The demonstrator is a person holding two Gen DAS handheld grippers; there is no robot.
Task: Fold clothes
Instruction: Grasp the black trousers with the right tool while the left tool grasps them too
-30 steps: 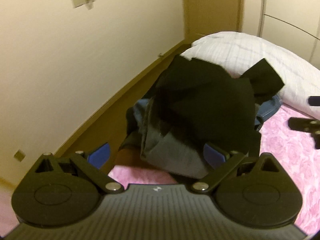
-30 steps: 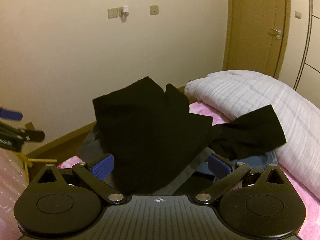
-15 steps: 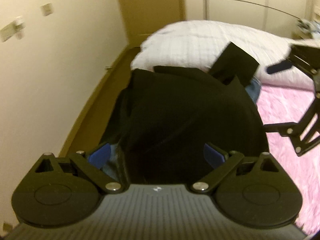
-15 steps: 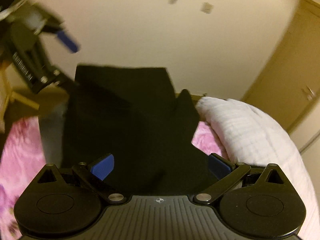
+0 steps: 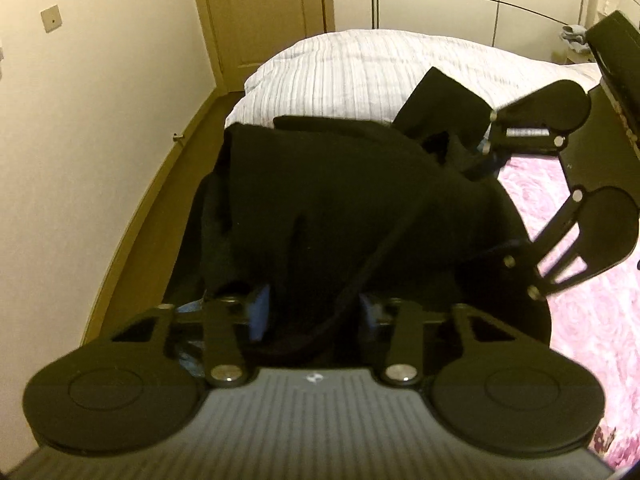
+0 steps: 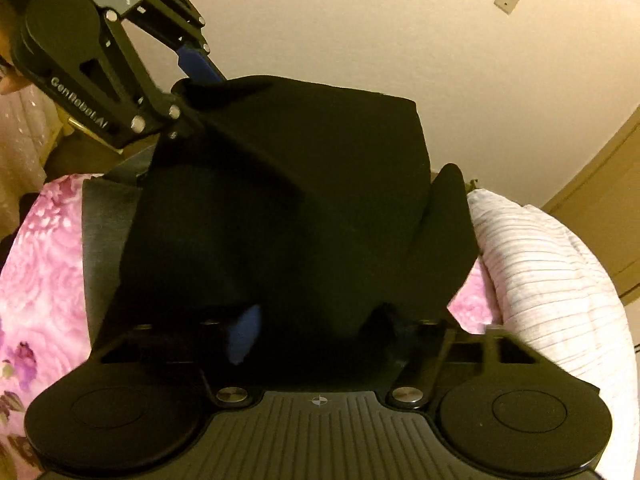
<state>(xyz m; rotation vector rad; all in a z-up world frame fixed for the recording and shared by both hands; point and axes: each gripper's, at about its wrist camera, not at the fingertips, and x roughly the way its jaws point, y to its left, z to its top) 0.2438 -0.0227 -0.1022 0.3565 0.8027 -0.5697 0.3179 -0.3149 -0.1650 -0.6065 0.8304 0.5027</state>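
Observation:
A black garment fills the middle of both views and hangs bunched between the two grippers above the pink floral bedspread. My left gripper is shut on a fold of the black garment; its blue pads press the cloth. It also shows in the right wrist view, clamped on the garment's far corner. My right gripper is shut on the garment; it also shows in the left wrist view at the right edge of the cloth.
A white striped duvet is heaped on the far side of the bed and also shows in the right wrist view. A cream wall and a wooden door stand to the left. A grey garment lies under the black one.
Both grippers closed in on the black garment from opposite sides and shut on it. The cloth is lifted and pulled up between them; the cameras swung toward each other.

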